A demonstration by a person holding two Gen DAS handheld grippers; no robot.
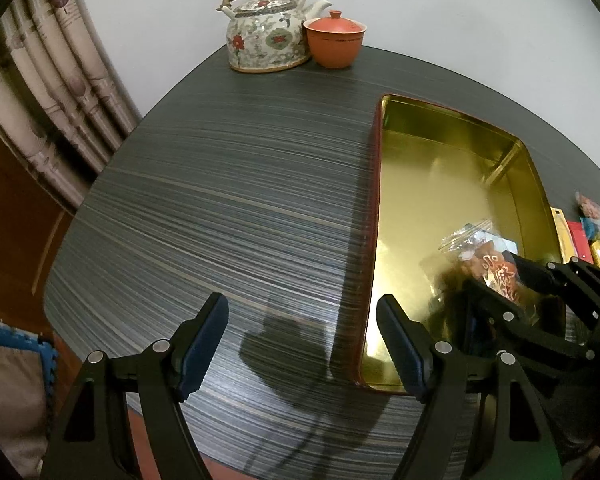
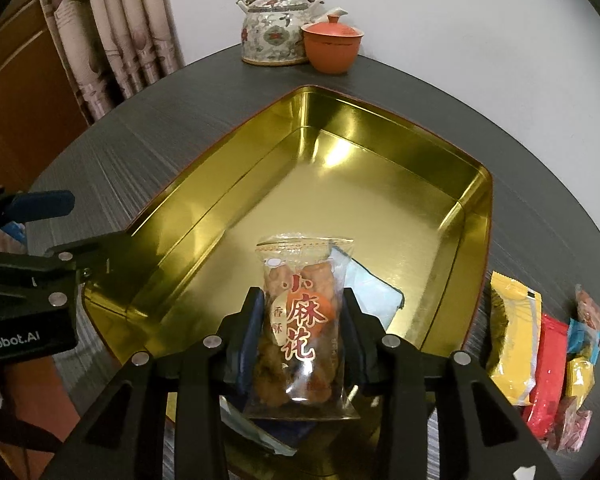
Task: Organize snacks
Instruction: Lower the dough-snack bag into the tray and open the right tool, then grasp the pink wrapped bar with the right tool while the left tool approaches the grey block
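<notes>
Black gripper (image 1: 300,344) frames — silver screws, blue pads.

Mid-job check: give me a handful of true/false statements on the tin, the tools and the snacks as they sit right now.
1. The right tool grips a clear packet of fried twists. True.
2. The left tool holds a packet. False: its open jaws hold nothing.
3. The gold rectangular tin is packed full. False: mostly bare, with a pale blue packet inside.
4. A yellow packet and red packet lie on the dark table beside the tin. True.
</notes>
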